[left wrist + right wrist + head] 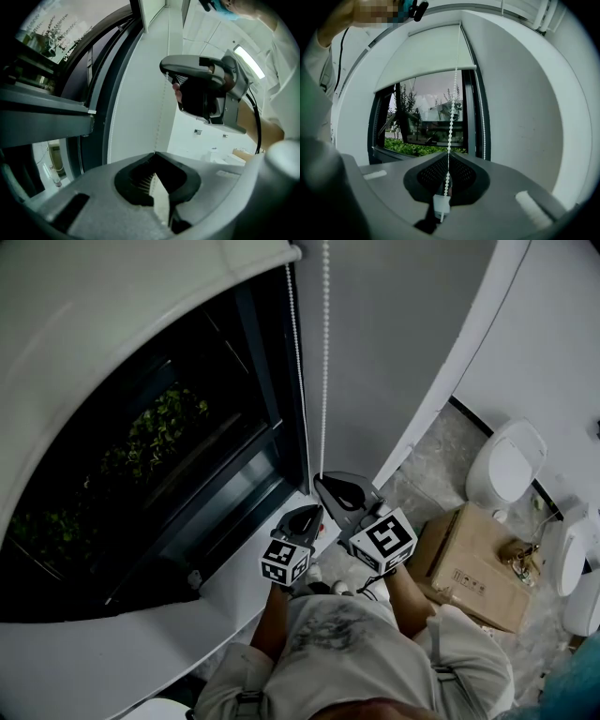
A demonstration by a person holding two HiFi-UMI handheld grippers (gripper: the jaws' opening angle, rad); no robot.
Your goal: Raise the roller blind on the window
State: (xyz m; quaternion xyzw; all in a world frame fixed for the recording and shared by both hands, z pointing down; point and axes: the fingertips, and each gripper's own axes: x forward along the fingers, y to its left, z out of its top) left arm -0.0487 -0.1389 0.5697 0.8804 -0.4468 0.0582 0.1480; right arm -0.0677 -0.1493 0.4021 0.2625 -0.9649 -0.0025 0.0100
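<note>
Roller blind (426, 54): it hung over the top part of the window (431, 122). Its bottom bar sat partway down the glass, and the lower panes were uncovered.
Bead chain (453, 108): it ran down in two white strands at the window's right edge. One strand lay close along the dark frame and the other hung just clear of it.
Right gripper (447, 157): it was held low at the window's right edge. Its jaws were pinched on the outer strand, with a small white connector (441, 204) sitting between the pads.
Left gripper (154, 154): it was just beneath the right gripper and nearer the window sill (225, 587). Its tips were pressed together where the same strand ran into them.
Shrubs (159, 427): green, outside the window glass.
Cardboard box (469, 563): it sat on the floor, well to the window's right.
</note>
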